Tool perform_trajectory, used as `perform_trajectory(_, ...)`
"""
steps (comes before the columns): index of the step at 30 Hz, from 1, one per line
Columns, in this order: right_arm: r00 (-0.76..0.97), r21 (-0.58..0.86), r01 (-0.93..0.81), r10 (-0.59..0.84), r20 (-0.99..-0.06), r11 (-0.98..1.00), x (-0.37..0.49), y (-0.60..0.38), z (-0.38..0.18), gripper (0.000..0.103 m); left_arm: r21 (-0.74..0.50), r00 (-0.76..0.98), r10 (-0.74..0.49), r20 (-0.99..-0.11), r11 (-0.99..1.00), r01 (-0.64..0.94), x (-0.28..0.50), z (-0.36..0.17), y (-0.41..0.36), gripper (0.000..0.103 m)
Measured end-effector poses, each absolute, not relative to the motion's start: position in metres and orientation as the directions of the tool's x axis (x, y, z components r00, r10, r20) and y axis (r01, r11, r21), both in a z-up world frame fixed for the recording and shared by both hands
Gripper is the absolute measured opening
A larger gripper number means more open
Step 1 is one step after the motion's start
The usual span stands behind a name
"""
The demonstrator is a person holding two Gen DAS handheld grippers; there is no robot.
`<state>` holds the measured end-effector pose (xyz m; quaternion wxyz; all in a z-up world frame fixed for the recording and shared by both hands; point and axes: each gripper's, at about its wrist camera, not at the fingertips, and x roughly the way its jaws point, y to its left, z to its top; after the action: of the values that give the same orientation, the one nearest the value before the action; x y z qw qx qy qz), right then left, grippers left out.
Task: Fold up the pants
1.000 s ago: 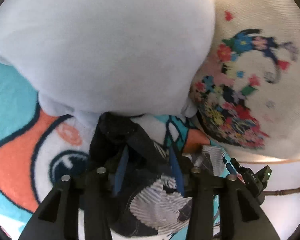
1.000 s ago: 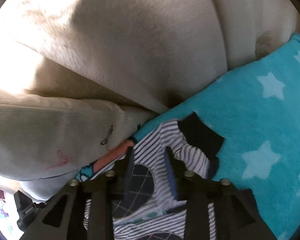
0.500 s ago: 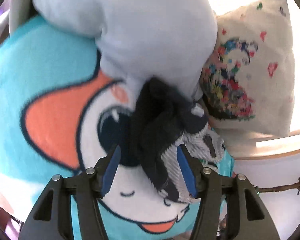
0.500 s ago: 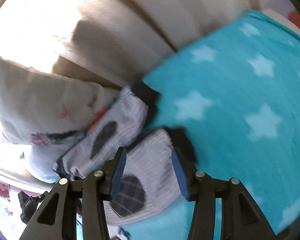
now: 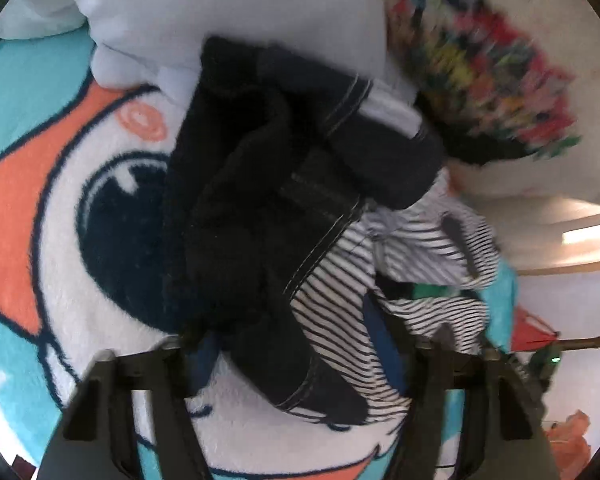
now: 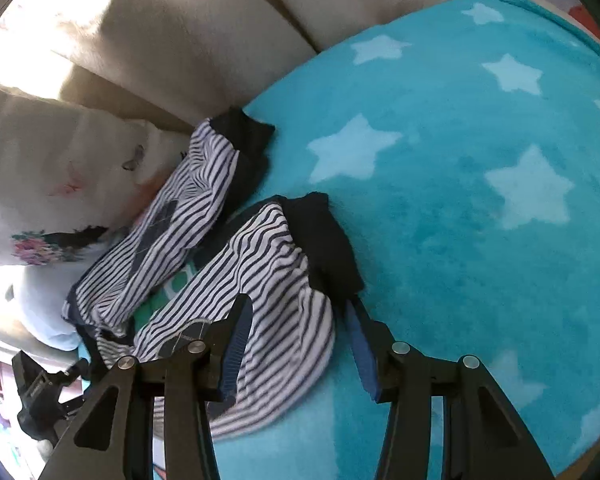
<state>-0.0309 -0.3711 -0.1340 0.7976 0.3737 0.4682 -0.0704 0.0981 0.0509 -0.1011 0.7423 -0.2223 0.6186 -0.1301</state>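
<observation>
The pants (image 6: 228, 264) are small, white with dark stripes, dark cuffs and a dark waistband (image 5: 268, 208). They lie crumpled on a turquoise star blanket (image 6: 480, 200). In the right wrist view both legs point away, cuffs toward the cushions. My right gripper (image 6: 296, 320) is open, its jaws astride the near leg just behind its dark cuff (image 6: 328, 240). In the left wrist view my left gripper (image 5: 296, 356) is open, its jaws on either side of the bunched dark waistband and striped cloth.
A pale blue pillow (image 5: 228, 12) and a flowered cream cushion (image 5: 500, 64) lie just beyond the waistband. Beige sofa cushions (image 6: 188, 36) back the blanket. The blanket shows a cartoon face with an orange patch (image 5: 8, 220). The left gripper's body (image 6: 40, 392) shows at lower left.
Both grippers have let go of the pants and opened. They pulled back, then the left one came in close over the waistband. The pants now lie dropped and crumpled on the blanket.
</observation>
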Motion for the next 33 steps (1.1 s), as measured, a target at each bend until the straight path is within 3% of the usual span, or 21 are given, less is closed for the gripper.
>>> perform_trajectory(1,0.559,0.528,0.462,0.228,-0.797,0.713,-0.029,-0.370,-0.134,0.047,-0.476,0.184,-0.456,-0.871,0.875,-0.085,0.099,-0.104,0.047,0.009)
perform_trajectory(2,0.559,0.530,0.456,0.233,-0.796,0.715,-0.026,-0.368,-0.133,0.027,-0.464,0.180,-0.444,-0.878,0.881,-0.092,0.097,-0.104,0.045,0.009)
perform_trajectory(3,0.549,0.541,0.444,0.261,-0.794,0.714,-0.022,-0.366,-0.136,0.015,-0.462,0.196,-0.438,-0.877,0.882,-0.093,0.095,-0.102,0.045,0.009)
perform_trajectory(4,0.543,0.545,0.441,0.272,-0.795,0.713,-0.020,-0.364,-0.137,0.013,-0.452,0.210,-0.428,-0.879,0.888,-0.086,0.091,-0.097,0.046,0.009)
perform_trajectory(15,0.575,0.621,0.414,0.338,-0.745,0.665,-0.071,-0.359,-0.111,0.011,-0.471,0.271,-0.442,-0.855,0.880,-0.053,0.045,-0.052,0.095,0.009)
perform_trajectory(25,0.499,0.561,0.462,0.322,-0.805,0.687,-0.129,-0.329,-0.124,0.012,-0.455,0.164,-0.441,-0.882,0.888,-0.060,0.000,-0.089,0.128,0.012)
perform_trajectory(28,0.468,0.511,0.504,0.278,-0.839,0.696,-0.134,-0.325,-0.137,0.018,-0.452,0.141,-0.442,-0.886,0.891,-0.041,-0.007,-0.093,0.136,0.016)
perform_trajectory(33,0.527,0.559,0.538,0.266,-0.807,0.631,-0.160,-0.347,-0.120,0.028,-0.432,0.201,-0.428,-0.881,0.901,0.027,-0.017,-0.067,0.159,0.020)
